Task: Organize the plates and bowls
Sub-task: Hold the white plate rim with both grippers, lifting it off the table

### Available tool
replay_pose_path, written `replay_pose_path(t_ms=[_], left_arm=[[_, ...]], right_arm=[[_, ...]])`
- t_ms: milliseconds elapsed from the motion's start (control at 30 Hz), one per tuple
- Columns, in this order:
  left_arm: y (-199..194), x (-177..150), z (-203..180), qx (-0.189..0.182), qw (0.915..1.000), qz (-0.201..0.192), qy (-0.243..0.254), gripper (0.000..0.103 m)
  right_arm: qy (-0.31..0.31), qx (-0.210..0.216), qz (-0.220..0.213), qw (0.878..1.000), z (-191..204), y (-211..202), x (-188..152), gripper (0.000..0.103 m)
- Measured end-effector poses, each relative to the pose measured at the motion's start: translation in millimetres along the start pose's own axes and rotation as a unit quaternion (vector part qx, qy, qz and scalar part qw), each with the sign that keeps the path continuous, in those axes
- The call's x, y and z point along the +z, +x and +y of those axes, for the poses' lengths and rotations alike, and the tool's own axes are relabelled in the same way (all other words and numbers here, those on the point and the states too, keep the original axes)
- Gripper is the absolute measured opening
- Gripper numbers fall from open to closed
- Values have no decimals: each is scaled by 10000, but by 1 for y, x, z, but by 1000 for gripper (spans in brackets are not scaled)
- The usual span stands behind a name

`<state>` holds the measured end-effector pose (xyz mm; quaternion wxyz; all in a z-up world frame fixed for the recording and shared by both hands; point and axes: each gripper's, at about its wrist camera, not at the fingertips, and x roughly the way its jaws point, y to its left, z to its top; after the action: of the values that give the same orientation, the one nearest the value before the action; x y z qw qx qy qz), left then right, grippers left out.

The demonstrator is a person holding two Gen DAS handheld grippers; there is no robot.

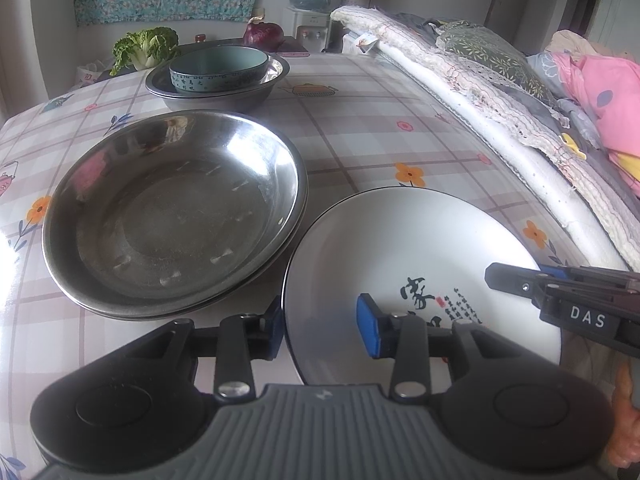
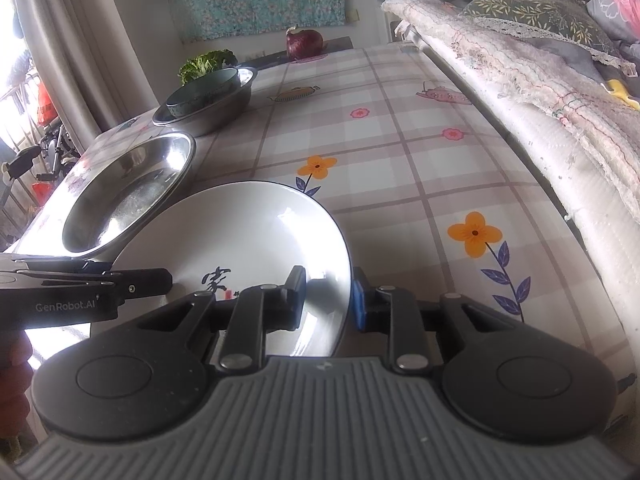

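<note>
The round white ceramic plate with black calligraphy and a dark rim lies on the counter covered in a checked floral cloth, in the lower right of the left wrist view and the lower centre of the right wrist view. Both grippers straddle its rim from opposite sides. The left gripper has the plate's near-left edge between its fingers: one blue-padded finger sits over the plate's inner face, the other sits outside the rim, and a visible gap remains on either side, so the pads seem loose around the rim, not clamped. The right gripper brackets the plate's right-hand edge in the same way, one finger above the white surface, the other beyond the rim over the cloth; its gap is narrower, yet whether the pads press on the rim I cannot tell.

Just left of the plate, touching or nearly so, stands the stack of two wide stainless steel basins. Further back, in the upper left, a teal ceramic bowl nests inside another steel basin.

The coming move likely turns on this: the plate lies directly between the two grippers, equally near both.
</note>
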<state>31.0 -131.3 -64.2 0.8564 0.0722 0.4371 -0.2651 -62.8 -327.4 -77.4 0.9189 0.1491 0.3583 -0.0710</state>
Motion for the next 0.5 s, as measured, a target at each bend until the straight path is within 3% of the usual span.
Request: replay_pose_path(t_ms=[500], left_arm=[[-2,-1,-1,33,10000,14,46,40]], right_arm=[[16,10,-4,10000,0,0,0,24]])
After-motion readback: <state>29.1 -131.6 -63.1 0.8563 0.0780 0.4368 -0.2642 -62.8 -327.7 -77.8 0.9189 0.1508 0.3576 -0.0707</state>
